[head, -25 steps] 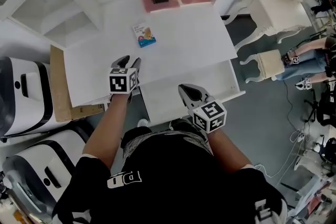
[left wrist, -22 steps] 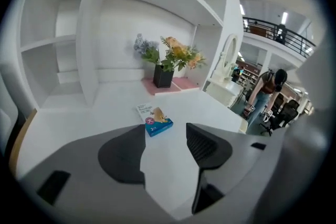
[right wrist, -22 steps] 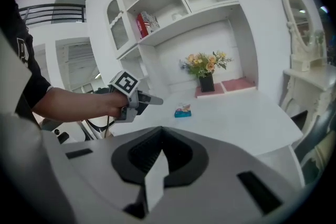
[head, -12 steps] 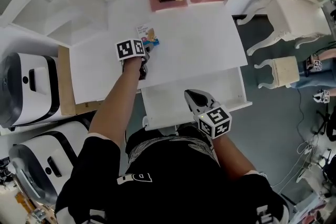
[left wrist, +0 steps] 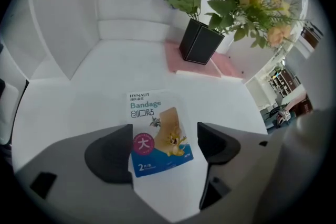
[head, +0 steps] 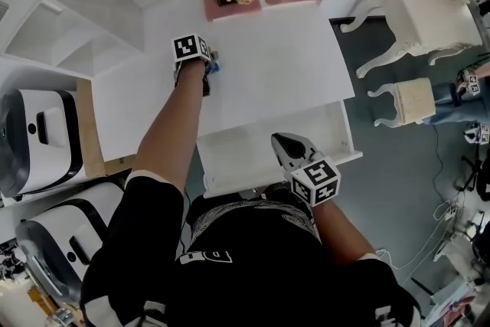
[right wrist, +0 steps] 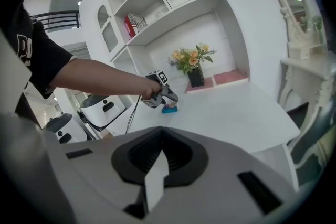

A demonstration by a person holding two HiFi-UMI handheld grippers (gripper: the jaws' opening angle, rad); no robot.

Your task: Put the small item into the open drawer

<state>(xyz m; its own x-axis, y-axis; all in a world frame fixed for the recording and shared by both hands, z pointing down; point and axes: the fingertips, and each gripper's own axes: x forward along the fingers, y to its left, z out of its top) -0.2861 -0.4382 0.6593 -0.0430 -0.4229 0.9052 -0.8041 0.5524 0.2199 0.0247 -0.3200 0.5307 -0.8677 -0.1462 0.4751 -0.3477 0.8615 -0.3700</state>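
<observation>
**Left gripper open over the packet; right gripper closed above the drawer**

The left gripper (left wrist: 165,136) points steeply down at the white tabletop (head: 283,57). Its jaws stand wide apart, having just been opening. The flat blue-and-white paper bandage packet (left wrist: 157,131) lies on the tabletop with its lower half between the two fingers. The left finger's pad meets the packet's left edge in the left gripper view, and the right finger's pad stands just clear of its right edge. Neither pad presses on the packet, so nothing is gripped. Beyond the fingertips, well past the packet's top edge, a black square pot of artificial flowers (left wrist: 199,42) stands on a pink mat (left wrist: 210,66). The right gripper (right wrist: 159,162) has its jaws closed together and holds nothing. In the head view its fingers hang over the pulled-out white drawer (head: 237,153), well apart from the bandage packet.
</observation>
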